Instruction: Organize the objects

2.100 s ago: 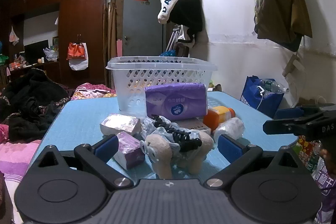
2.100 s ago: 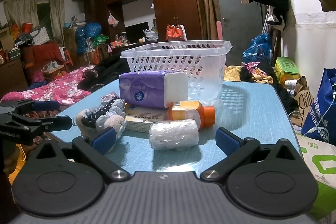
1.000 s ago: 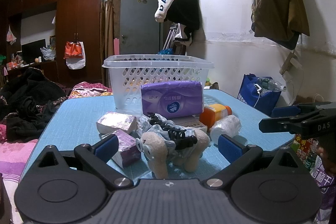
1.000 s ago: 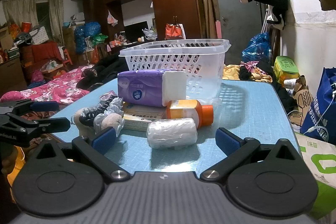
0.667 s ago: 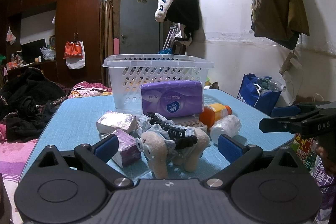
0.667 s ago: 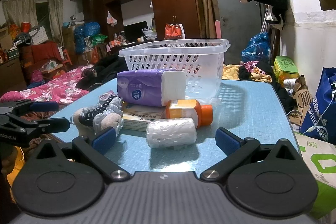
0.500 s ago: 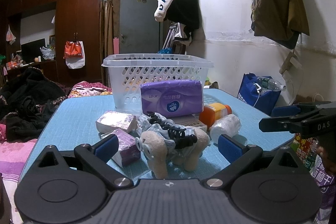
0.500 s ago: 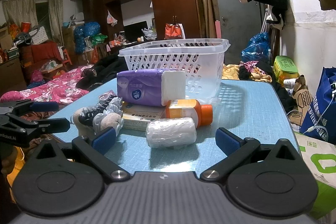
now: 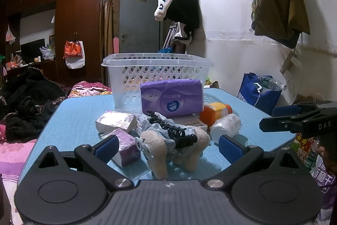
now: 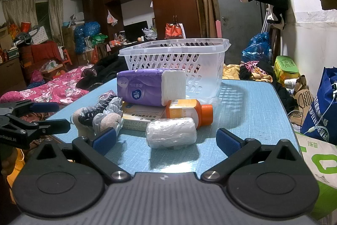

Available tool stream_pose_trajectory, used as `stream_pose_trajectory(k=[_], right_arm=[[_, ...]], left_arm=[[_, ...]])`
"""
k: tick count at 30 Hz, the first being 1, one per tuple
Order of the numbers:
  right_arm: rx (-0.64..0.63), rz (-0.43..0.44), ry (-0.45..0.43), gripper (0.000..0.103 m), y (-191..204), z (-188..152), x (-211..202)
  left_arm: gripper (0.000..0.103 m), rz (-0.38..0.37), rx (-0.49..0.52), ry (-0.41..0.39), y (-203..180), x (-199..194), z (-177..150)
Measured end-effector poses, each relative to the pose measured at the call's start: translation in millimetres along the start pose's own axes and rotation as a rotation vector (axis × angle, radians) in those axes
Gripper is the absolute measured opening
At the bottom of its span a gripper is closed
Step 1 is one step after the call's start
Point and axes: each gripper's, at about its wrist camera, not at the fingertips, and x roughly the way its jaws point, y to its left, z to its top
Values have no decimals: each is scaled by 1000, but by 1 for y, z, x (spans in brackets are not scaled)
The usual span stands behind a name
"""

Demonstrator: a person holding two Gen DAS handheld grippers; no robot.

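Note:
A pile of objects lies on a blue table [image 9: 80, 117] in front of a white perforated basket [image 9: 157, 73]. It holds a purple tissue pack [image 9: 171, 97], an orange bottle [image 9: 214, 112], a white wrapped roll [image 9: 225, 127], a plush toy [image 9: 168, 149] with a black hair claw [image 9: 170, 131] on it, and small packets [image 9: 115, 123]. My left gripper [image 9: 168, 146] is open, just short of the plush toy. My right gripper [image 10: 166, 138] is open, just short of the white roll [image 10: 171, 132], with the orange bottle [image 10: 188, 112] behind it.
A flat box [image 10: 143, 117] lies under the tissue pack [image 10: 147, 86]. The basket [image 10: 179, 60] stands at the table's far side. A blue bag [image 9: 259, 90] and a white wall are to the right of the table; bedding and dark clothes [image 9: 25, 102] are to the left.
Both grippers have drawn back slightly from the pile over the two seconds, then held still. Nothing on the table has moved.

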Motion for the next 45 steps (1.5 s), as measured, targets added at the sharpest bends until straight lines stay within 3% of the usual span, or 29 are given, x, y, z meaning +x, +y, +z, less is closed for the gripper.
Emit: stream_pose_trajectory(k=[17, 21, 24, 26, 30, 33, 36, 38, 40, 43, 45], right_arm=[[0, 1, 1, 103, 0, 0, 0], [-26, 25, -63, 103, 0, -4, -4], [-27, 74, -161, 103, -2, -6, -12], [-29, 49, -213, 103, -3, -8, -15], [-40, -25, -213, 103, -7, -11, -7], [4, 12, -166, 103, -16, -12, 2], [42, 77, -121, 103, -21, -17, 12], [38, 86, -102, 103, -19, -21, 19], [28, 85, -86, 103, -17, -25, 27], [22, 90, -81, 103, -15, -31, 34], [12, 91, -68, 103, -16, -32, 37]], left_arm=[[102, -7, -6, -7, 2, -1, 1], [102, -19, -46, -125, 11, -19, 4], [102, 47, -40, -211, 19, -32, 8], [103, 87, 1, -237, 22, -32, 11], [103, 151, 18, -170, 38, -9, 12], [103, 153, -18, -122, 56, 7, 8], [103, 86, -81, -83, 83, 18, 2], [100, 5, -142, -46, 105, 29, -6], [96, -22, -179, -11, 120, 37, -14], [96, -41, -187, 11, 128, 48, -26], [95, -95, -169, -7, 125, 51, -28]])
